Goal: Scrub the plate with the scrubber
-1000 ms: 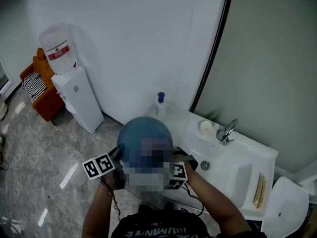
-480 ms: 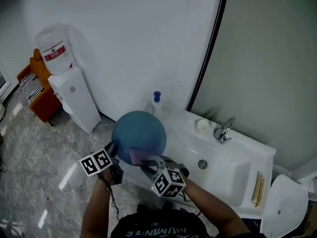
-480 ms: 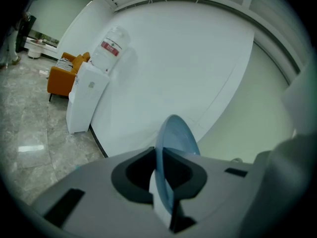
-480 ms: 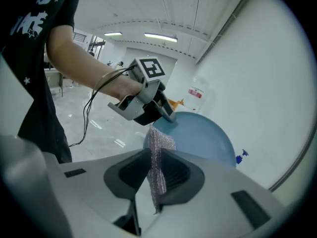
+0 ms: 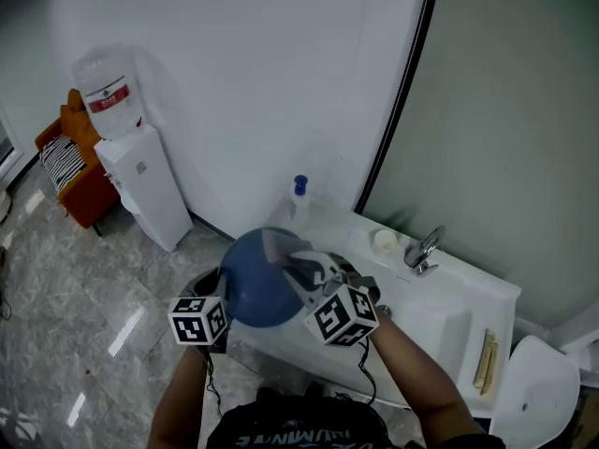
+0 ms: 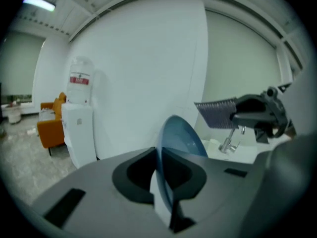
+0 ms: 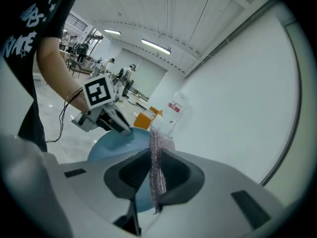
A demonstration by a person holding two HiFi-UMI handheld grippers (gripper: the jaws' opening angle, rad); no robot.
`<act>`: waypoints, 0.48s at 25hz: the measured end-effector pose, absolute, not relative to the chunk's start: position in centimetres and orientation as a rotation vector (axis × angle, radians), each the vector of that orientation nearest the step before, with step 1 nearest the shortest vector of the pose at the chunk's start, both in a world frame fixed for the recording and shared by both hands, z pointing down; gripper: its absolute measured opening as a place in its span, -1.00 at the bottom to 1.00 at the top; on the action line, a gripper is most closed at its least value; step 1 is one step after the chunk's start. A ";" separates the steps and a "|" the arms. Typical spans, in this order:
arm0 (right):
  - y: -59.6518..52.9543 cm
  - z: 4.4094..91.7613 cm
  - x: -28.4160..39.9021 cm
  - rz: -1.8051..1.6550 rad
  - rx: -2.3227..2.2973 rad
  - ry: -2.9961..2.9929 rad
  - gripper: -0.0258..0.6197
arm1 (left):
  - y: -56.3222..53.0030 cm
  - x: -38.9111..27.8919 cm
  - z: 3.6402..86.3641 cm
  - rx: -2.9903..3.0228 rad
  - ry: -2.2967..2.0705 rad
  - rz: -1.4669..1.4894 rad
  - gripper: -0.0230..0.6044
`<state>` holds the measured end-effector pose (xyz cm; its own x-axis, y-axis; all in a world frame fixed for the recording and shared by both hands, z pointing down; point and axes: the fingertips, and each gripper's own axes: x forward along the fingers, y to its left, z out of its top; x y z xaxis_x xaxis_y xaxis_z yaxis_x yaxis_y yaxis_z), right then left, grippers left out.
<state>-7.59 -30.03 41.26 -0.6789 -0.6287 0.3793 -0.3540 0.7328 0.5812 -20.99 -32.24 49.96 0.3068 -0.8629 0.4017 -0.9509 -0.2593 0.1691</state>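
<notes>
The left tool (image 6: 159,175) pinches the blue plate (image 5: 251,293) by its rim, on edge in the air beside the sink (image 5: 449,330), while the right tool (image 7: 154,180), clamped on the scrubber (image 5: 279,246), hovers near its upper face.

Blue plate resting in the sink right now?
No, the round blue plate is clamped at its rim in the left claw, held upright in the air.

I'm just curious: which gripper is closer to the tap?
Right. The right gripper, holding the scrubber, is left of the tap; the left gripper clamps the plate at its left edge, farther away.
</notes>
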 end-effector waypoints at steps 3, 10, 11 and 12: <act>-30.8 39.7 -8.2 -0.673 0.720 -2.360 -0.68 | -32.3 -20.4 49.3 2.311 -1.682 0.473 -0.81; -30.0 38.5 -10.7 -0.785 0.393 -2.263 -0.68 | -32.1 -17.8 45.8 2.660 -1.816 0.778 -0.83; -30.1 38.3 -11.0 -0.800 0.374 -2.251 -0.68 | -32.0 -17.4 45.7 2.690 -1.838 0.836 -0.83; -30.2 38.0 -11.2 -0.813 0.357 -2.238 -0.68 | -32.0 -17.1 45.7 2.719 -1.857 0.902 -0.83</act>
